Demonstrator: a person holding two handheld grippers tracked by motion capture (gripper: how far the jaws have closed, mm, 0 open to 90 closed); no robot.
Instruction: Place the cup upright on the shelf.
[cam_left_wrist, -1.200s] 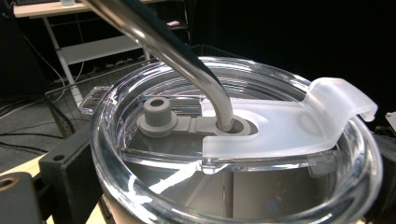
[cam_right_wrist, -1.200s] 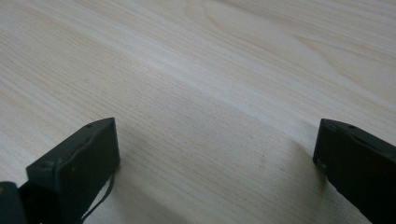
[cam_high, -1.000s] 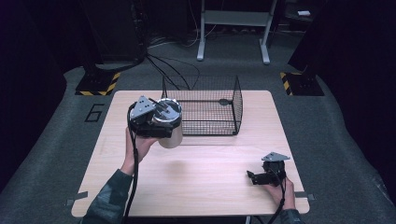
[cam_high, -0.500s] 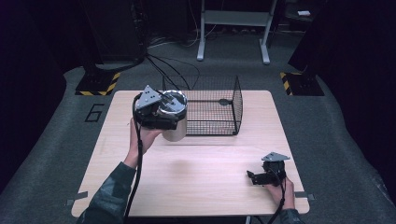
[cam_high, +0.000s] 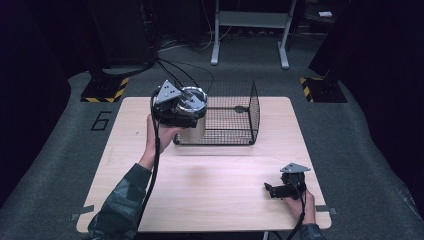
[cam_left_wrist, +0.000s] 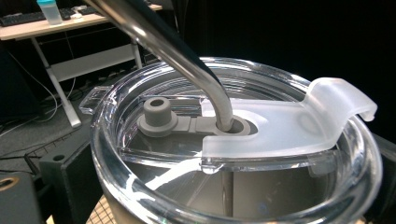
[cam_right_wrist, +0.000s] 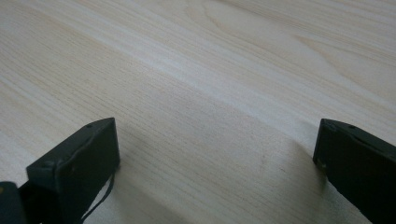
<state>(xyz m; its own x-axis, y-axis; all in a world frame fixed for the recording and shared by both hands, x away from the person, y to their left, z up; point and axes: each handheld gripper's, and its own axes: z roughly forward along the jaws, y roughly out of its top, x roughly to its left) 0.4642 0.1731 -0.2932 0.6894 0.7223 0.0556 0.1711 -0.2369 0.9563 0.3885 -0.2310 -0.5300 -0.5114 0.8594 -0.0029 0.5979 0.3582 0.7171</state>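
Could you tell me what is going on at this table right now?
A person is working with a hand-held gripper in each hand. The left hand-held gripper holds a tumbler with a clear lid and a metal straw, lifted at the left end of the black wire basket. The right hand-held gripper rests near the front right of the wooden table, its jaws open with nothing between them.

Left hand (cam_high: 159, 136) is raised over the far left of the table, forearm stretched forward, left gripper (cam_high: 178, 106) clamped on a tumbler (cam_high: 191, 127) held in the air. Right hand (cam_high: 299, 202) rests low at the near right edge, right gripper (cam_high: 281, 189) pointing left, jaws spread wide.
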